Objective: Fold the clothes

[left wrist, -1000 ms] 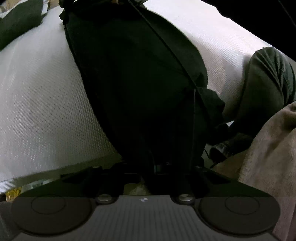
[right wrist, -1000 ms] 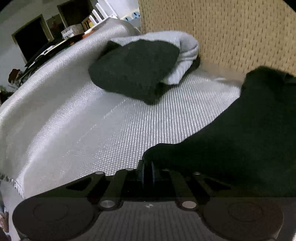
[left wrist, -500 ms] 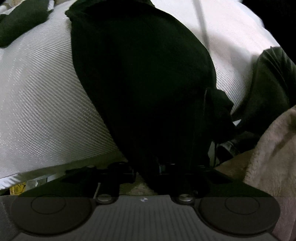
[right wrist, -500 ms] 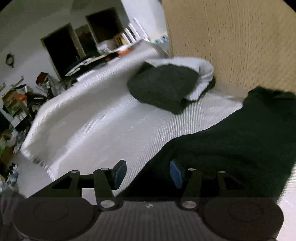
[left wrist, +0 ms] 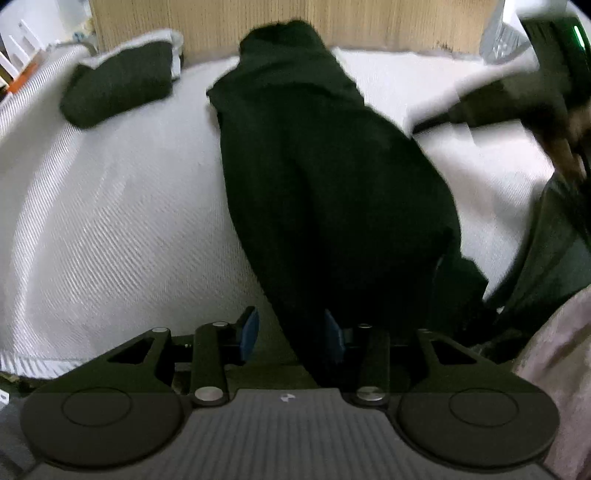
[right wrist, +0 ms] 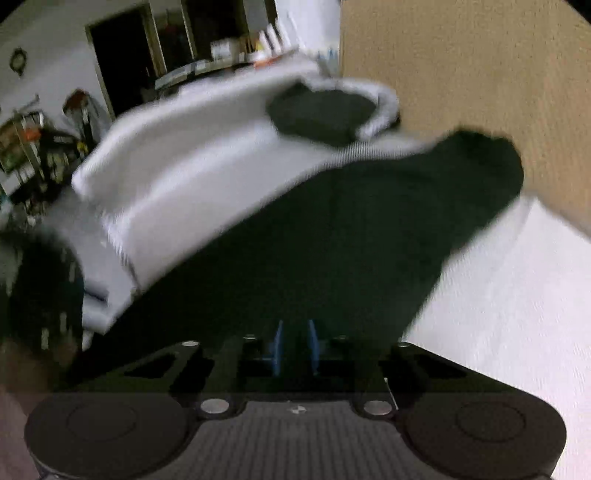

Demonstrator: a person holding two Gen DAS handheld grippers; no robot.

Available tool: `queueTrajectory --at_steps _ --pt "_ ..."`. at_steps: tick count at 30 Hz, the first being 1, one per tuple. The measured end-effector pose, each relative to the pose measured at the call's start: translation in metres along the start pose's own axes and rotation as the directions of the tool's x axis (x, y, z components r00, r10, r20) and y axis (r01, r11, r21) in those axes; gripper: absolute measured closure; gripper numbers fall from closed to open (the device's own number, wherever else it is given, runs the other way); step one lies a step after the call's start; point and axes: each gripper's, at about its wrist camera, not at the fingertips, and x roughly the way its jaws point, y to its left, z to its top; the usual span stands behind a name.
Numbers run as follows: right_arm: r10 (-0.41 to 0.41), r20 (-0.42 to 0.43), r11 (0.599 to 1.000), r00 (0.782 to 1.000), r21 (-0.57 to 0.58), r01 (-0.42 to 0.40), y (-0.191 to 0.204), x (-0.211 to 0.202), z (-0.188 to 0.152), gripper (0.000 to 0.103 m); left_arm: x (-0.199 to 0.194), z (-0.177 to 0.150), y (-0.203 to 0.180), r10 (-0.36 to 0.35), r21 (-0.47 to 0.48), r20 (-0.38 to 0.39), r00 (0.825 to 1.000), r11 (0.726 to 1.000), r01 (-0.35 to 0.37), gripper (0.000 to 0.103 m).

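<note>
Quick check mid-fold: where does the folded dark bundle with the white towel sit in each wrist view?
Left wrist: the folded dark bundle lies upper left on the white woven cloth, left of the long black garment.
Right wrist: the bundle lies top centre, above the black garment, blurred.
Shared landmark: the tan board behind the table, at upper right in the right wrist view.

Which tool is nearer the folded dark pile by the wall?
Left. The left tool faces the folded dark pile across white cloth; the right tool is on the far side of the black garment.
</note>
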Motion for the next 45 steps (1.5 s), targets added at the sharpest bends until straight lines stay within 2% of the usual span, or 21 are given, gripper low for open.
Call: queueTrajectory --at_steps 5,8,9,12,14,17,20,23,26,30,32,35,38,40,45 --pt "0.005 -0.078 0.997 0.997 0.072 0.001 0.017 0.007 -0.038 0.086 -0.004 0.009 -0.007 -0.032 -0.033 0.069 0.997 0.999 0.034 0.060" --pt "0.059 -0.086 0.987 0.995 0.155 -0.045 0.019 0.012 -0.046 0.076 0.005 0.015 -0.007 -0.075 -0.086 0.082 0.994 0.993 0.082 0.060" --pt "0.065 -0.088 0.987 0.994 0.151 -0.051 0.021 0.012 -0.046 0.069 0.007 0.016 -0.006 -0.085 -0.096 0.085 0.993 0.991 0.093 0.060" --pt "0.092 -0.121 0.992 0.988 0.100 -0.080 0.026 0.016 -0.046 0.068 0.013 0.015 -0.006 -0.097 -0.112 0.087 0.991 0.988 0.107 0.060" --pt "0.092 -0.149 0.993 0.985 0.087 -0.079 0.026 0.020 -0.048 0.068 0.020 0.012 -0.005 -0.107 -0.123 0.071 0.992 0.986 0.115 0.060" --pt "0.129 -0.207 0.991 0.970 0.061 -0.119 0.033 0.027 -0.052 0.068 0.027 0.006 -0.004 -0.119 -0.133 0.036 0.992 0.983 0.123 0.060" --pt "0.089 -0.245 0.995 0.965 -0.025 -0.098 0.047 0.035 -0.057 0.068 0.030 0.004 -0.004 -0.122 -0.136 0.020 0.992 0.983 0.123 0.060" --pt "0.104 -0.317 0.990 0.943 -0.056 -0.128 0.059 0.043 -0.063 0.066 0.030 0.003 -0.004 -0.126 -0.139 0.016 0.992 0.982 0.127 0.060" --pt "0.074 -0.364 0.979 0.928 -0.150 -0.137 0.077 0.043 -0.071 0.066 0.038 0.003 -0.009 -0.136 -0.120 -0.031 0.990 0.984 0.131 0.060" --pt "0.076 -0.419 0.975 0.905 -0.158 -0.155 0.083 0.042 -0.079 0.064 0.051 0.004 -0.021 -0.143 -0.051 -0.118 0.983 0.989 0.138 0.059" --pt "0.072 -0.410 0.974 0.909 -0.167 -0.152 0.086 0.041 -0.079 0.064 0.058 0.005 -0.027 -0.160 -0.017 -0.168 0.973 0.987 0.159 0.057" --pt "0.111 -0.405 0.971 0.908 -0.151 -0.186 0.085 0.040 -0.073 0.064 0.067 0.005 -0.036 -0.173 0.028 -0.244 0.954 0.982 0.185 0.055" --pt "0.190 -0.388 0.958 0.902 -0.129 -0.257 0.082 0.035 -0.062 0.062 0.075 0.003 -0.042 -0.171 0.057 -0.303 0.938 0.979 0.197 0.055" --pt "0.223 -0.342 0.954 0.913 -0.114 -0.276 0.077 0.028 -0.053 0.062 0.076 0.002 -0.041 -0.177 0.049 -0.314 0.933 0.978 0.202 0.055" --pt "0.243 -0.175 0.970 0.954 0.030 -0.241 0.051 0.026 -0.030 0.062 0.077 -0.001 -0.041 -0.171 0.033 -0.329 0.929 0.981 0.192 0.055"
